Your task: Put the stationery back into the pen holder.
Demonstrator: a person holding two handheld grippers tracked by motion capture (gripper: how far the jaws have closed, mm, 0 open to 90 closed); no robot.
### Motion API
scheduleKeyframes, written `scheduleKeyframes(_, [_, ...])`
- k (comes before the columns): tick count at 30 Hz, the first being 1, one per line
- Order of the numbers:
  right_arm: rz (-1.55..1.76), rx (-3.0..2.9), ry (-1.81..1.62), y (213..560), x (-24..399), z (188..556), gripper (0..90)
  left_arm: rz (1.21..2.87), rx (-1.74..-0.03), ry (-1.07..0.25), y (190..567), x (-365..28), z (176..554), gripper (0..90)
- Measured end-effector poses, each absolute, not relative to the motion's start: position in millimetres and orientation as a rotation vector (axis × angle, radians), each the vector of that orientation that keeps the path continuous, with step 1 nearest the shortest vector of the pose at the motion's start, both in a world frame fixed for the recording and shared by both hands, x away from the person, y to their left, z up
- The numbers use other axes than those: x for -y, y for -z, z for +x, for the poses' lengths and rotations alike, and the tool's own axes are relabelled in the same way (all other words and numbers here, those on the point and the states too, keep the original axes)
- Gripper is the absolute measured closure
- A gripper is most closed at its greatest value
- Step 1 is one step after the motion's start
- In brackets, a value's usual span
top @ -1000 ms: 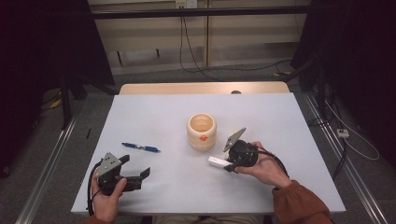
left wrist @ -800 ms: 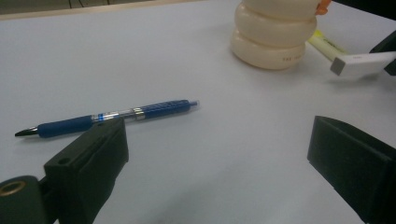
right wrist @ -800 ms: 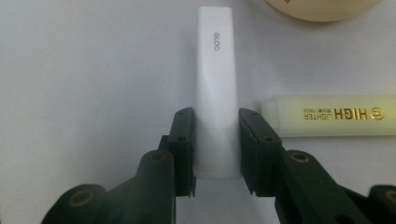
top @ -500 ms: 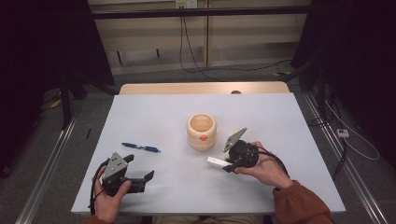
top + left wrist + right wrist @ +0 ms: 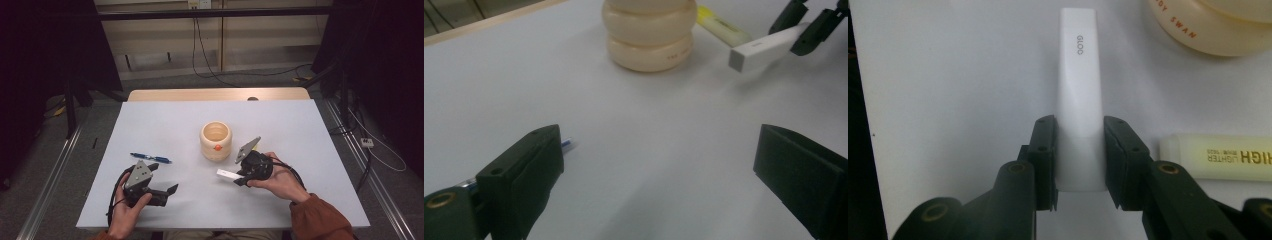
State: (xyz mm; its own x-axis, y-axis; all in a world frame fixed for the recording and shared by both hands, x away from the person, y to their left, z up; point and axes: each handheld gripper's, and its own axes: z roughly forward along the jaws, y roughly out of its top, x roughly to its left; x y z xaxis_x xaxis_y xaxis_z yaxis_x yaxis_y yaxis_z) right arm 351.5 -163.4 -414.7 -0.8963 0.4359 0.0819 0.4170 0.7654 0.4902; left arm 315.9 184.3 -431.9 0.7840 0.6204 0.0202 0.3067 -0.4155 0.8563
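Here the right gripper [image 5: 239, 176] grasps a white stick [image 5: 1079, 100] by its rear end, jaws clenched on its flat sides, so its free end projects toward the pot [image 5: 216, 141] at the table's centre; judged, this hold suits dropping it into the pot's open mouth. The stick hangs just above the table, nearer the front edge. A yellow highlighter [image 5: 1218, 156] lies beside the right gripper. The left gripper [image 5: 162, 190], jaws released and empty, sits near the front-left corner, aimed level across the table; the blue pen [image 5: 150, 158] lies just behind it. Compared with a second ago, the left gripper has shifted slightly toward the centre; the right has kept its place.
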Motion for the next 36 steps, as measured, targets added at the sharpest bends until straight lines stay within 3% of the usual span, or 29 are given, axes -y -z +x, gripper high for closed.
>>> scheduleKeyframes(24, [0.674,-2.920,-0.820,398,149,358,67.6,2.199,-0.331,-0.594,419,-119,315,7.7])
scheduleKeyframes(36, [0.654,-2.911,-0.828,392,142,365,67.6,2.273,-0.136,-0.782,425,-82,334,10.1])
